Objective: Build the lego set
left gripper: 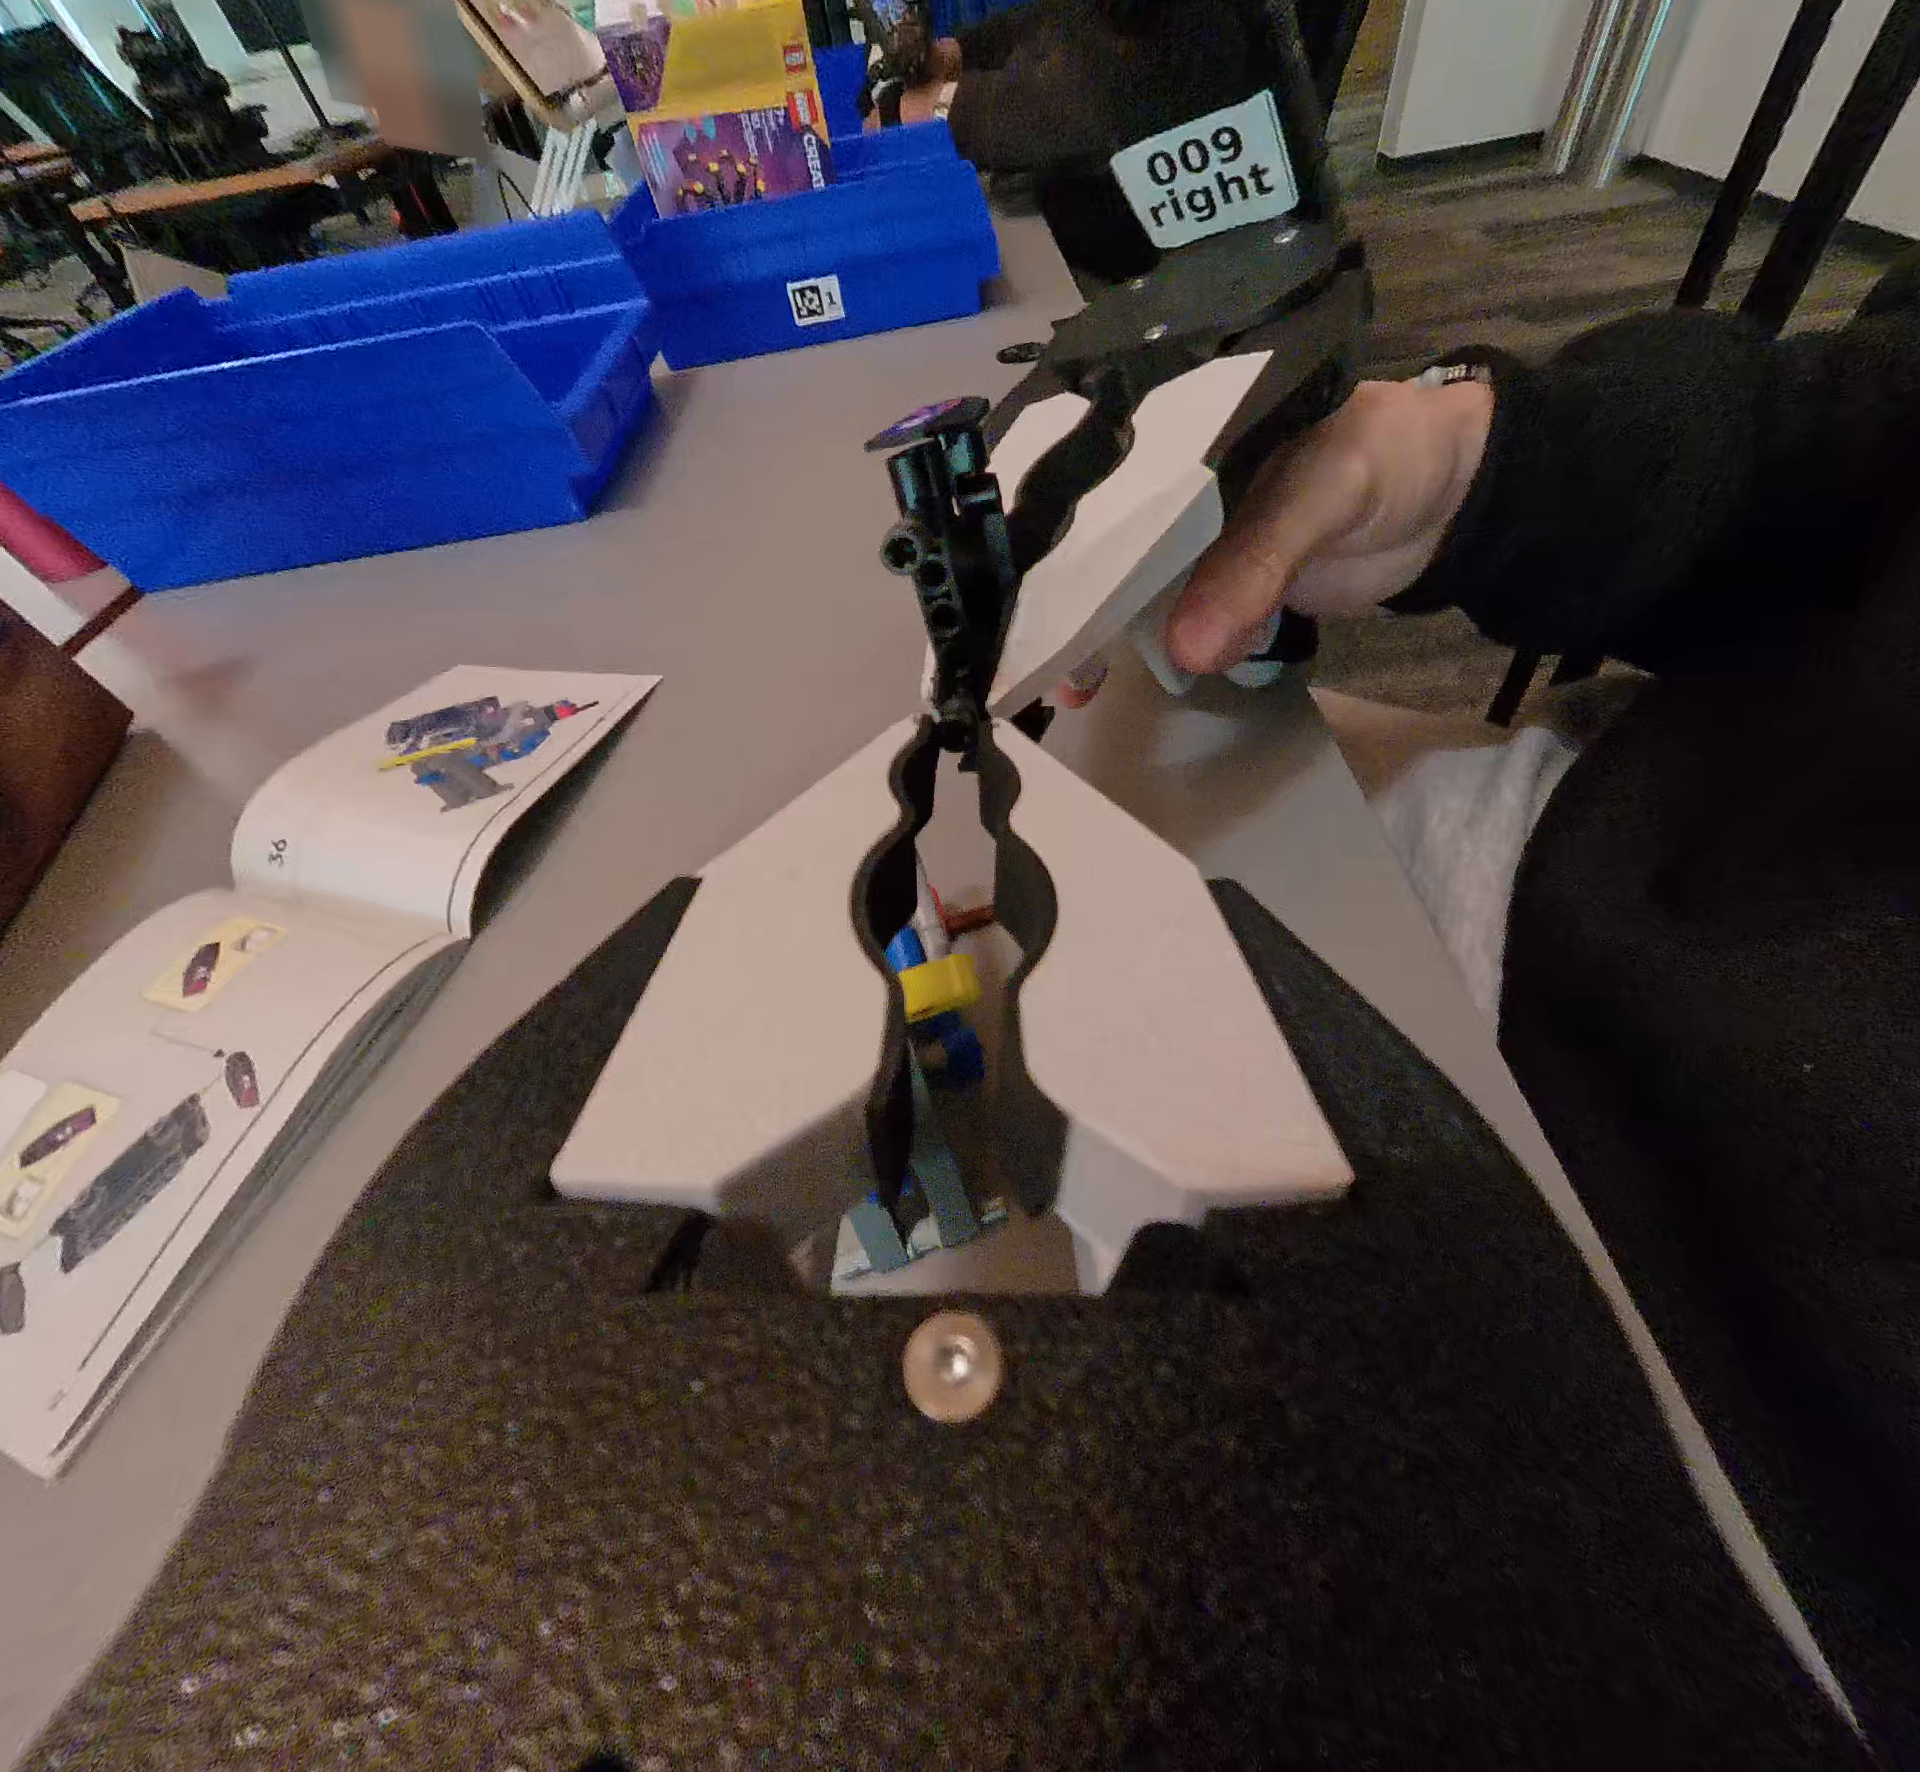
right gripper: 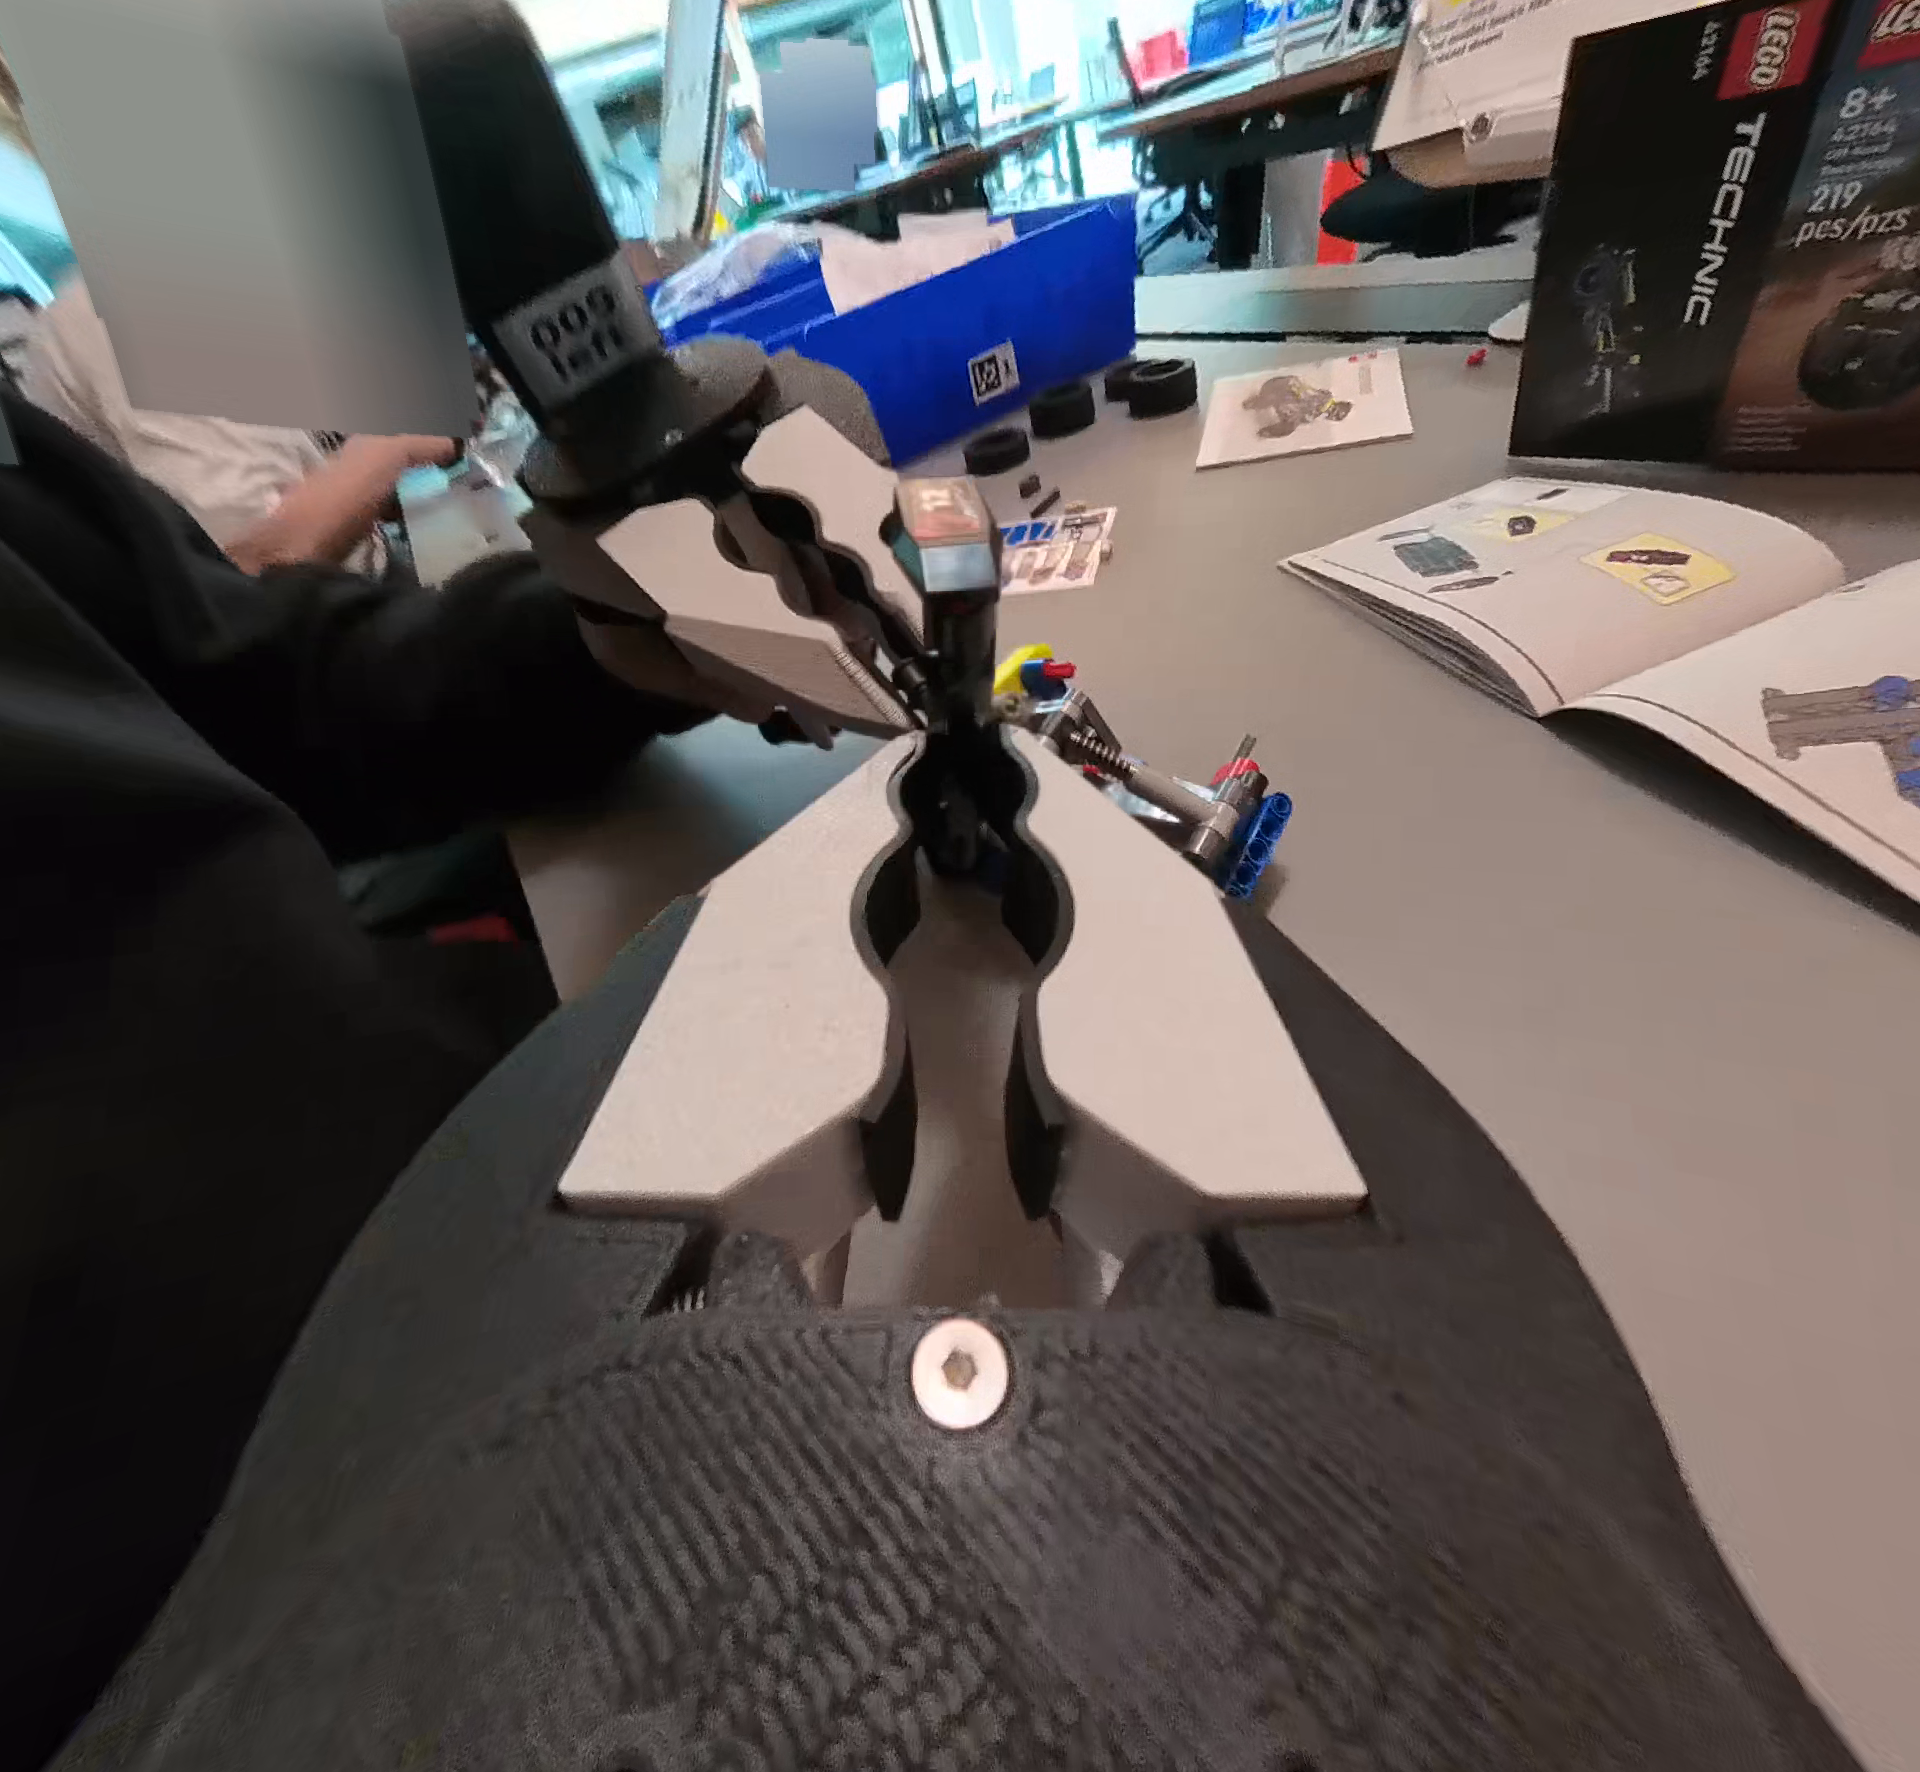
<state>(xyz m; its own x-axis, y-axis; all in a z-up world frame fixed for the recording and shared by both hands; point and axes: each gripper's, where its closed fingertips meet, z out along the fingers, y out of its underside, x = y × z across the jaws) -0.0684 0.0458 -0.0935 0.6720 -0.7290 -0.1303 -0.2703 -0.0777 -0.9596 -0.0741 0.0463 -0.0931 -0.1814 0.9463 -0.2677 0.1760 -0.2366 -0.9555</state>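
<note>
Item: one black brick assembly, a beam with holes topped by a small flat plate, upright above the bench.

Left tool: clenched on the assembly's lower tip, both pads pressed to it.

Right tool: clenched on the same assembly at its base; a hand grips the handle.

Near the assembly, on the bench:
- One grey, blue and yellow brick model with a spring, lying just beyond it.
- One open instruction booklet, to the left in the left wrist view.
- One sticker sheet, farther off.
- Three black tyres.
- One smaller leaflet.
- Two blue bins, far side.
- One black toy box, upright.
</note>
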